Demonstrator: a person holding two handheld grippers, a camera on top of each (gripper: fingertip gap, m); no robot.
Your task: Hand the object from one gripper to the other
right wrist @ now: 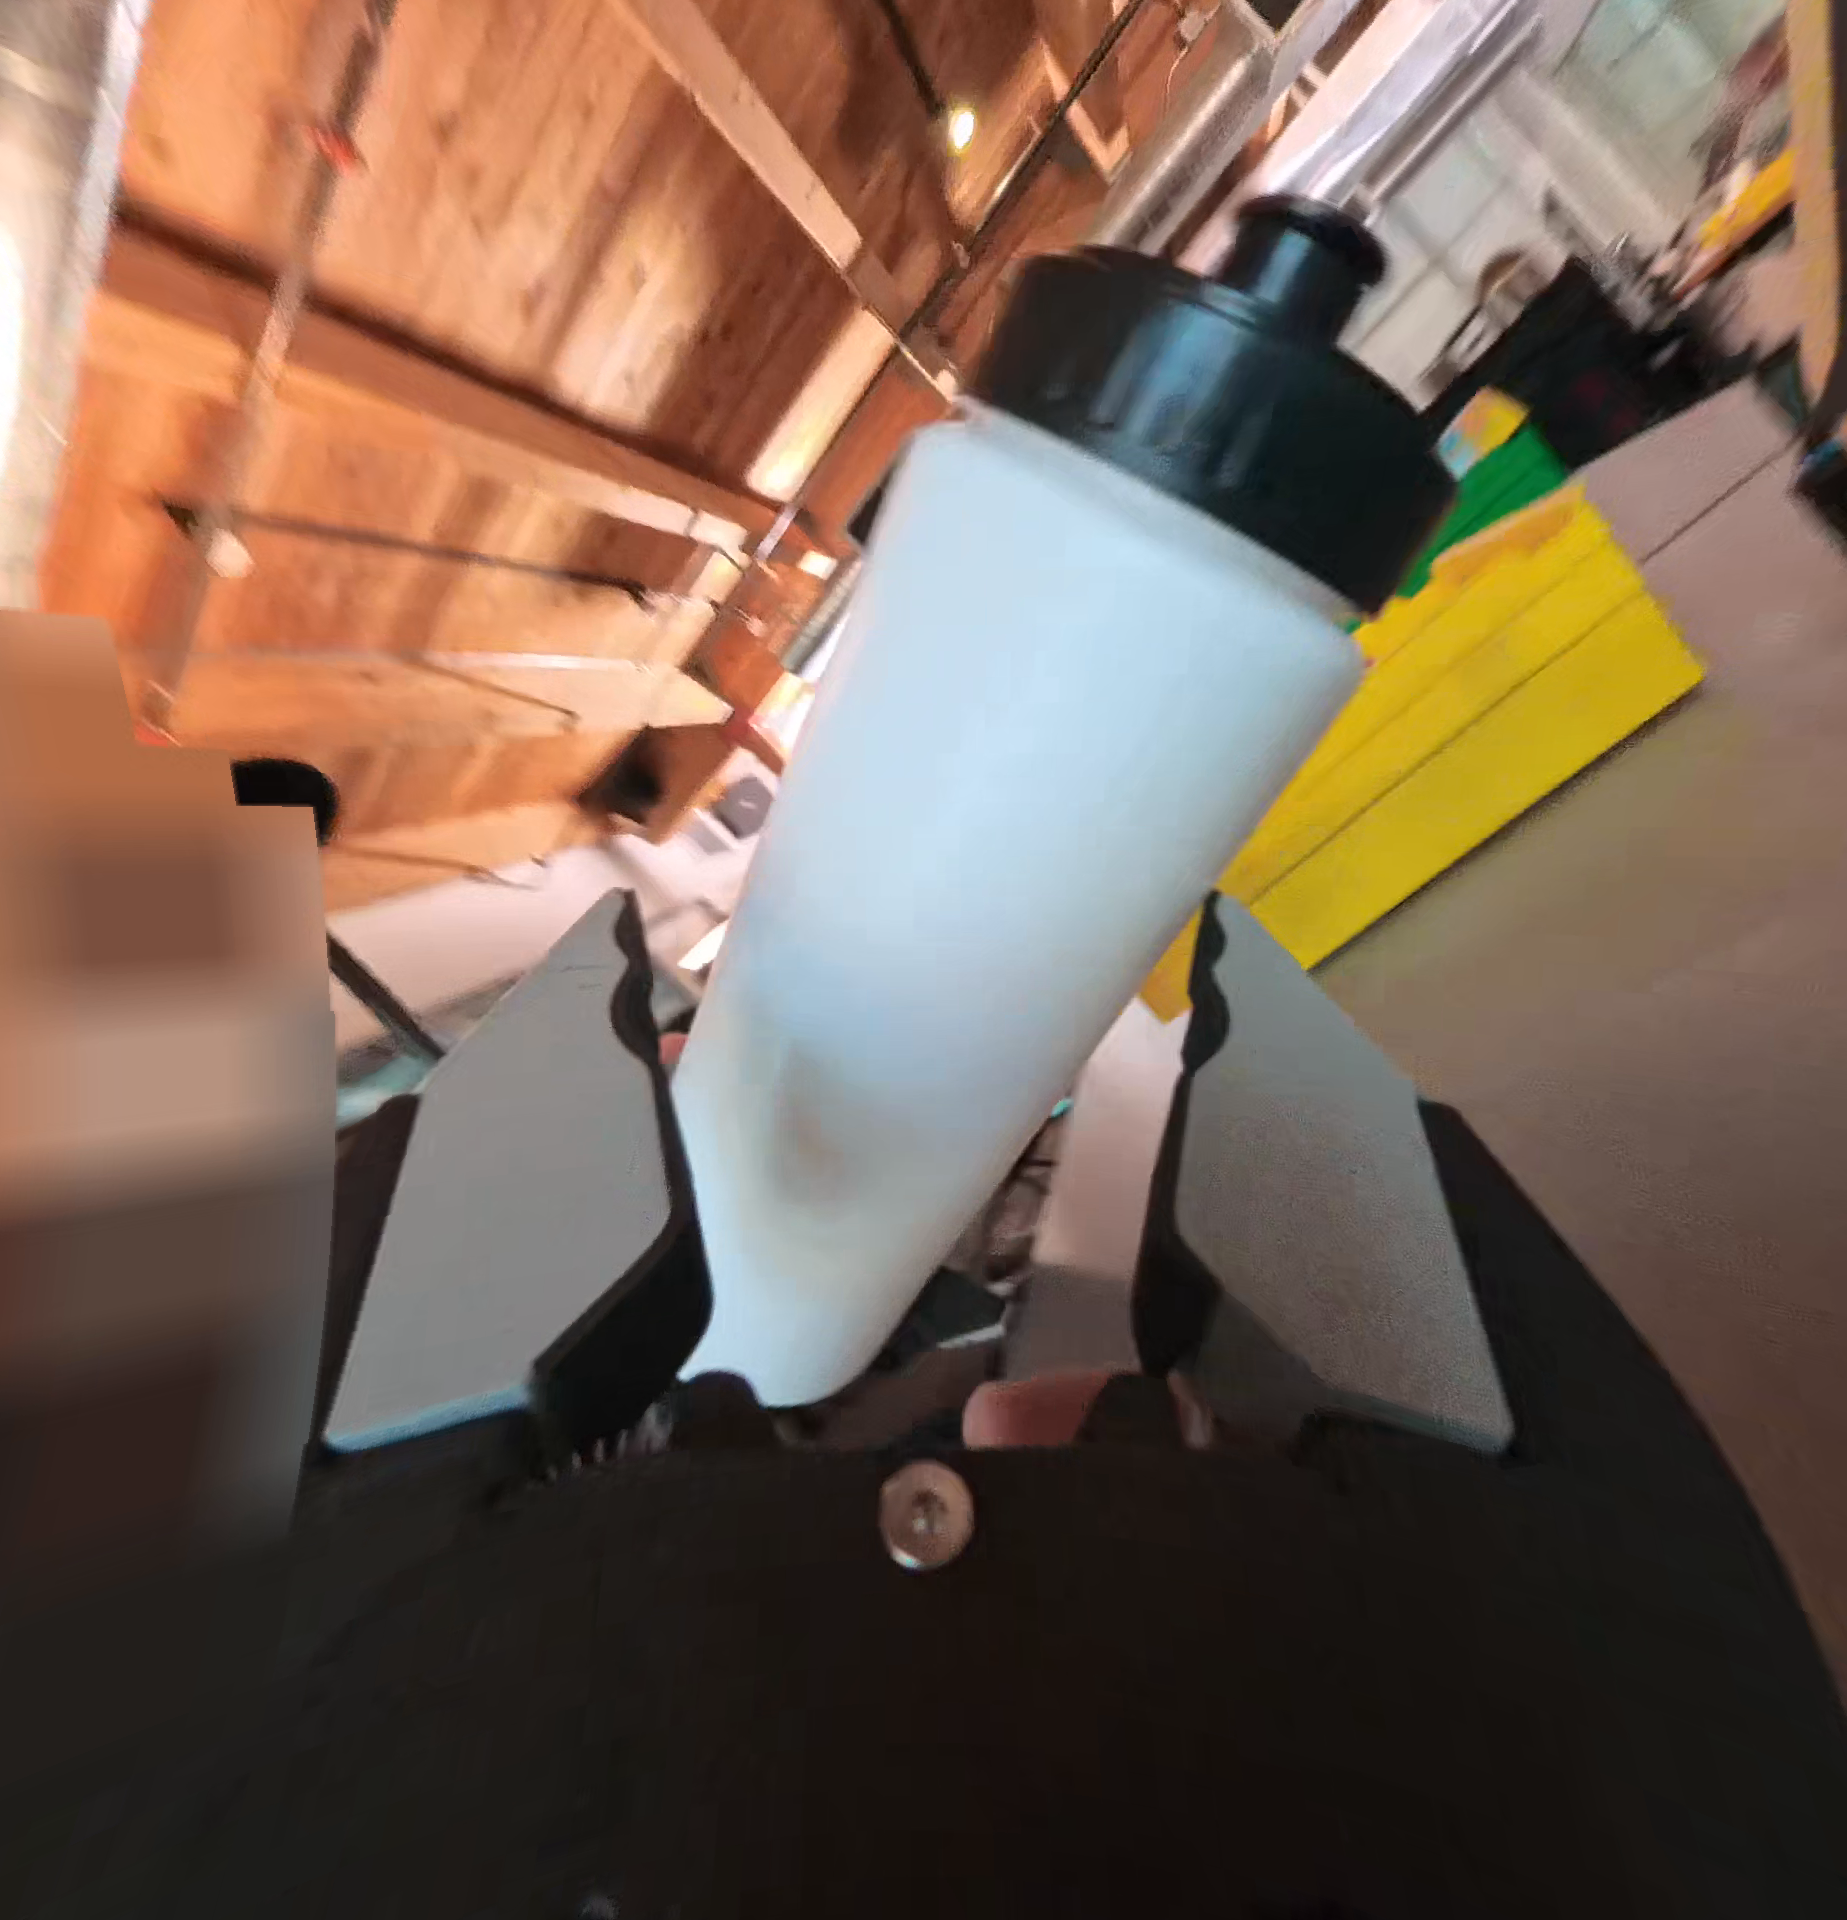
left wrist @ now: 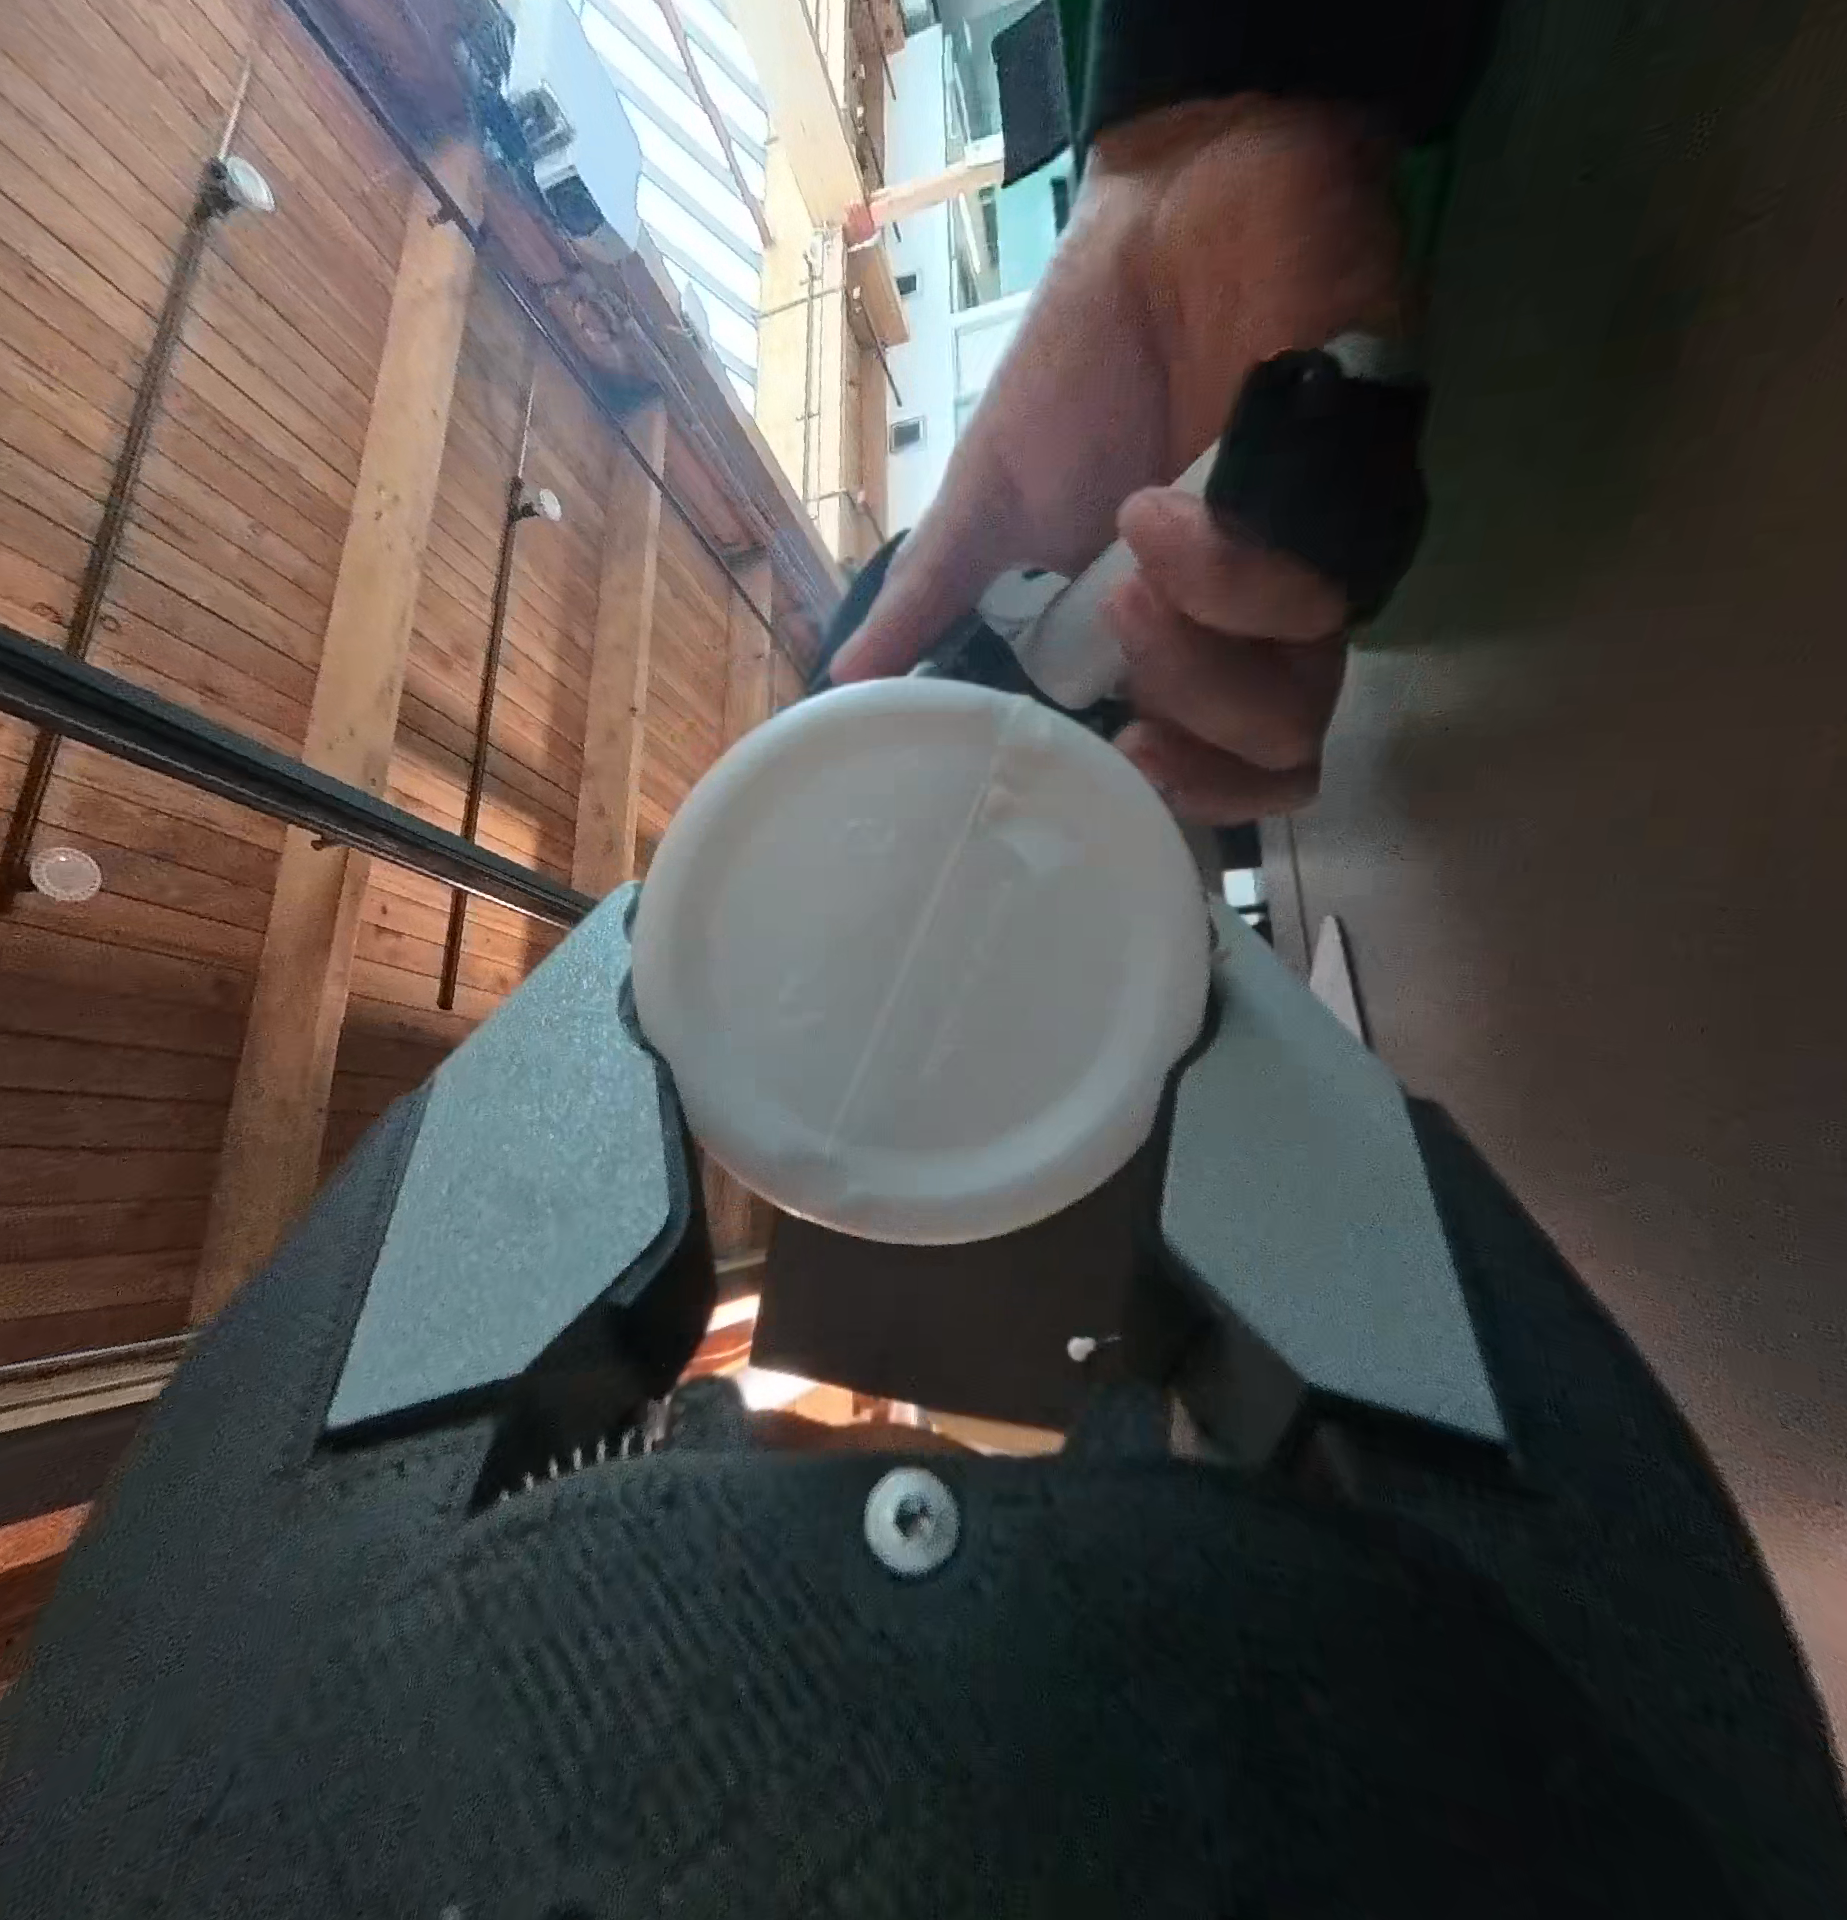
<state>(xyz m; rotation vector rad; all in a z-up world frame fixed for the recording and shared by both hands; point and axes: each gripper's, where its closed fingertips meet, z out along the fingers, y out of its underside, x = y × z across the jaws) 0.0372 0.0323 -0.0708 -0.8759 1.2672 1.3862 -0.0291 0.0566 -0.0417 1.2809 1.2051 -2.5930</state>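
Wood plank wall (left wrist: pixel 275 623), black rail (left wrist: pixel 254 774) across it, stacked yellow panels (right wrist: pixel 1470 748), grey surface (right wrist: pixel 1625 1039).

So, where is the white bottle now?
The white bottle sits clamped between the left gripper fingers, base toward its camera; in the right wrist view it rises between the right gripper fingers.

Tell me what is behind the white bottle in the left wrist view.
Behind the bottle, gripped at its base by the left gripper, a hand holds the other gripper's handle. The bottle hides its own cap and that gripper's fingers.

Left hand-held gripper (left wrist: pixel 919 997) clamped, both fingers pressing inward; right hand-held gripper (right wrist: pixel 919 997) fingers spread apart.
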